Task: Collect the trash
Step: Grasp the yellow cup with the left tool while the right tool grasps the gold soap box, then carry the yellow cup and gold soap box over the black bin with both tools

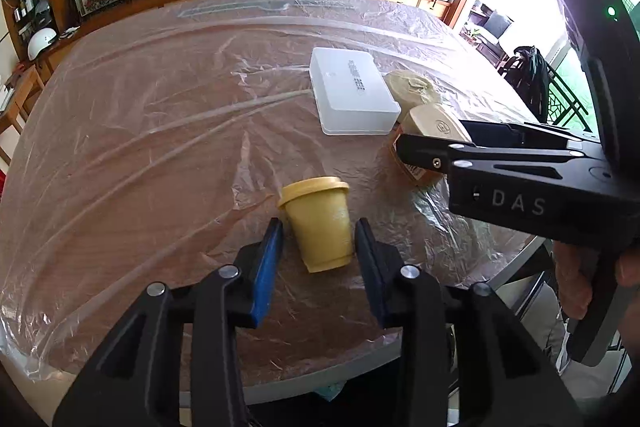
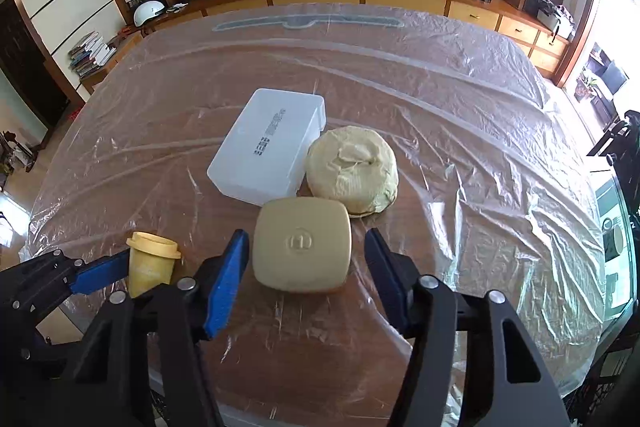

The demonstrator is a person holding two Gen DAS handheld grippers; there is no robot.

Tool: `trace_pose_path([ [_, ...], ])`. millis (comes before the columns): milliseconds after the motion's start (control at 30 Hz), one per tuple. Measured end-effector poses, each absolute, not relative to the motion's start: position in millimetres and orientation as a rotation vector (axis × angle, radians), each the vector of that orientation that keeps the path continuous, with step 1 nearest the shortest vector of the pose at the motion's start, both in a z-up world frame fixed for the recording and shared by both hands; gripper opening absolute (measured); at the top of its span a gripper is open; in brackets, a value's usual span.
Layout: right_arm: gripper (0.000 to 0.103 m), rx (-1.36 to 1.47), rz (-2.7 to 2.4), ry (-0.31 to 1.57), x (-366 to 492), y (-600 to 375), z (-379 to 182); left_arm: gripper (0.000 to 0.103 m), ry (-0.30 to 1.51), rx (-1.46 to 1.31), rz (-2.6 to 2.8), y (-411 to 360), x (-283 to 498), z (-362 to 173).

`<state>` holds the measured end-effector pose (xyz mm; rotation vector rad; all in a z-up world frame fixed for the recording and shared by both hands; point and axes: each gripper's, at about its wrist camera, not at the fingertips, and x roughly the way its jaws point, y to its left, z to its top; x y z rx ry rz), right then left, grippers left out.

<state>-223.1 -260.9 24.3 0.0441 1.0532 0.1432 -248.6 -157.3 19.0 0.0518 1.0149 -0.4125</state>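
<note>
Wide wood-grain table (image 2: 460,155) under a crinkled, glossy clear plastic sheet (image 2: 500,115), hanging loose past the near rounded edge. Plenty of bare sheet to the far side and to the left, all the items clustered near the front.

Next in size, a translucent white rectangular container (image 2: 268,147), smooth, lid shut, printed text on top; contents not visible. Touching its right corner, a round mound wrapped in wrinkled pale paper (image 2: 352,171), flattened on top.

In front of both, a tan rounded-square box (image 2: 302,251), matte, closed, an embossed mark on its lid; contents hidden. Straddled by the right gripper (image 2: 306,239), blue pads close on either side, a sliver of table showing at each flank, so not clamped.

Smallest, a yellow lidded cup (image 1: 320,227), tapered, upright, near the front edge and well left of the box. Set between the pads of the left gripper (image 1: 318,227), narrow gaps visible on both sides, likewise unclenched. A hand (image 1: 580,279) around the right tool's grip.
</note>
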Motion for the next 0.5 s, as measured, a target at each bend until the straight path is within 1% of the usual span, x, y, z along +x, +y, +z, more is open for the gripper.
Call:
trace_pose_path([
  [33, 0.047, 0.052, 0.144, 1.051, -224, -262, 24, 0.038, 1.013, 0.057, -0.411, -159, -250, 19],
  [100, 0.047, 0.067, 0.141, 1.05, -224, -263, 24, 0.034, 1.012, 0.061, -0.411, -159, -250, 19],
  [200, 0.046, 0.078, 0.142, 1.047, -228, -266, 25, 0.031, 1.006, 0.067, -0.406, -160, -249, 19],
  [500, 0.046, 0.101, 0.135, 1.03, -236, -275, 35, 0.031, 0.986, 0.063, -0.414, -156, -249, 27],
])
